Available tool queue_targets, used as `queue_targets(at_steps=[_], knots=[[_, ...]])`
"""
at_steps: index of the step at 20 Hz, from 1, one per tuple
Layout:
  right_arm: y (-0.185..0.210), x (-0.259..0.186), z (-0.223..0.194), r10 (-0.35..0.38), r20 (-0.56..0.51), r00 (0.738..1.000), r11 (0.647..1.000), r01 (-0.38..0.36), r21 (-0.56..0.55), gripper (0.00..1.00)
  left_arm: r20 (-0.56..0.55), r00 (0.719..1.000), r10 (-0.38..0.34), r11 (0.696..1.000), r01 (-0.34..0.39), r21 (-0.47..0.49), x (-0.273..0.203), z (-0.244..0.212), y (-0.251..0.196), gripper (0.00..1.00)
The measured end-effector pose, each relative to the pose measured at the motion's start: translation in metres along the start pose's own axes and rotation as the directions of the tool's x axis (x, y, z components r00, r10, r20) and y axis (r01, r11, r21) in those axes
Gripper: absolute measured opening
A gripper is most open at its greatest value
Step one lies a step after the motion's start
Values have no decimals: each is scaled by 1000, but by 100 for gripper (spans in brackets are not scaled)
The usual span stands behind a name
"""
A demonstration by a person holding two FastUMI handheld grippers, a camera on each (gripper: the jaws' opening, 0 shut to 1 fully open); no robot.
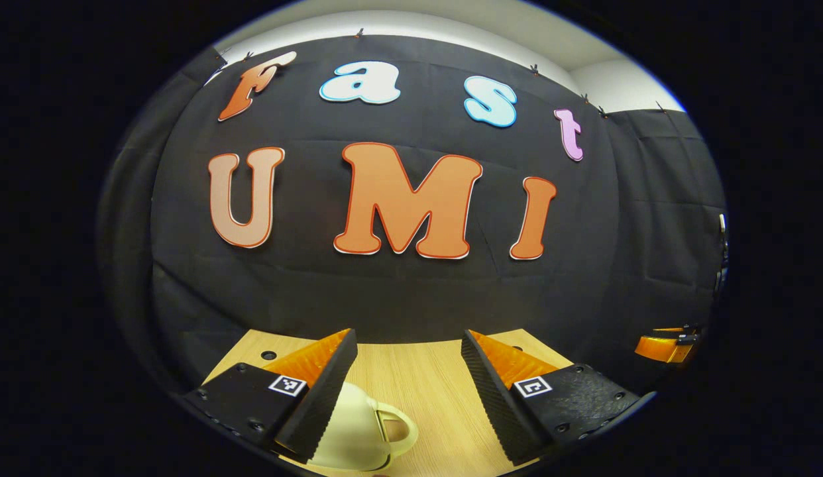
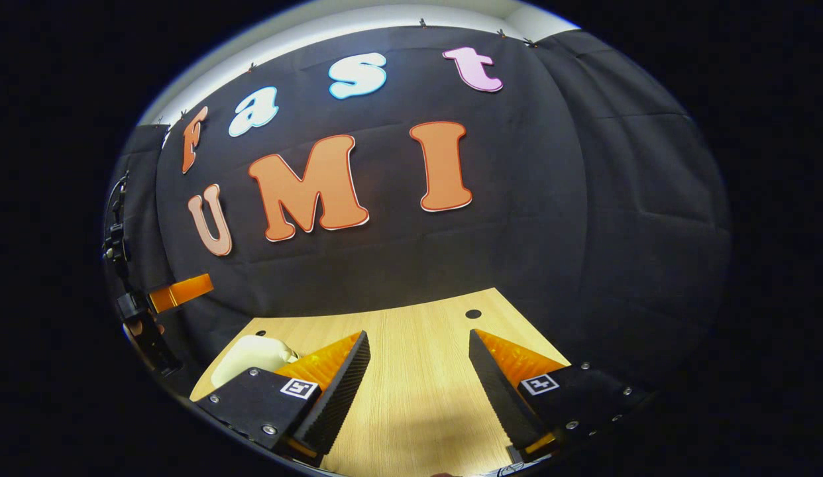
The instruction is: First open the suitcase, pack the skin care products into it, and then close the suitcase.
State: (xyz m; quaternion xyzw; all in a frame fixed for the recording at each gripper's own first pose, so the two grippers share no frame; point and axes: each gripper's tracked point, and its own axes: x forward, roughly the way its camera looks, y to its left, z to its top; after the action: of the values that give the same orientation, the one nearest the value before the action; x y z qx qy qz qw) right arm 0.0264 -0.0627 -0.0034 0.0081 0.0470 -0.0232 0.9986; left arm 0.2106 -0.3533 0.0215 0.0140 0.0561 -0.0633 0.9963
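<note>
The left gripper (image 1: 409, 391) fills the foot of the left gripper view, its two ribbed wedge fingers (image 1: 322, 397) spread well apart with nothing between them. Just behind and under its left finger lies a cream-white, smooth rounded plastic case with a looped carrying handle (image 1: 358, 430), presumably the suitcase, closed and resting on the pale wood-grain table (image 1: 418, 377); the finger hides part of its shell, and whether they touch I cannot tell. Beyond the case the table runs back to the black cloth wall (image 1: 398, 291), and far to the right of the case the tip of the other gripper shows at the picture's edge. In the right gripper view, the right gripper (image 2: 418, 391) likewise stands with its fingers (image 2: 338, 391) wide apart over bare table (image 2: 411, 344). Here the cream case (image 2: 249, 354) shows as a rounded corner left of the left-hand finger, its handle hidden. A round hole (image 2: 473, 313) in the tabletop sits well to the right of the case, near the wall.
</note>
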Motion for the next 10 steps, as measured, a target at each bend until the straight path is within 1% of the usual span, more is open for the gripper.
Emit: queue_targets(at_steps=[3,4,6,7,8,9,10], knots=[[-1,-5,0,-8,4,1000,1000,8,2,95,3,1000,-8,1000,8,-6,-1,2,-3,98],[-1,-4,0,-10,8,1000,1000,10,0,100,3,1000,-14,1000,14,-9,0,2,-4,98],[-2,-8,1,-12,10,1000,1000,12,-2,100,-4,1000,-14,1000,14,-5,-1,1,-5,98],[-2,-10,2,-9,10,1000,1000,9,-1,96,-6,1000,-10,1000,10,-1,-2,1,-4,98],[-1,-9,2,-9,11,1000,1000,9,1,96,-3,1000,-10,1000,10,2,-2,4,-4,98],[-1,-10,4,-8,14,1000,1000,8,3,100,0,1000,-10,1000,10,2,-3,4,-5,98],[-1,-10,4,-8,17,1000,1000,8,4,100,4,1000,-10,1000,10,-2,-4,6,-6,98]])
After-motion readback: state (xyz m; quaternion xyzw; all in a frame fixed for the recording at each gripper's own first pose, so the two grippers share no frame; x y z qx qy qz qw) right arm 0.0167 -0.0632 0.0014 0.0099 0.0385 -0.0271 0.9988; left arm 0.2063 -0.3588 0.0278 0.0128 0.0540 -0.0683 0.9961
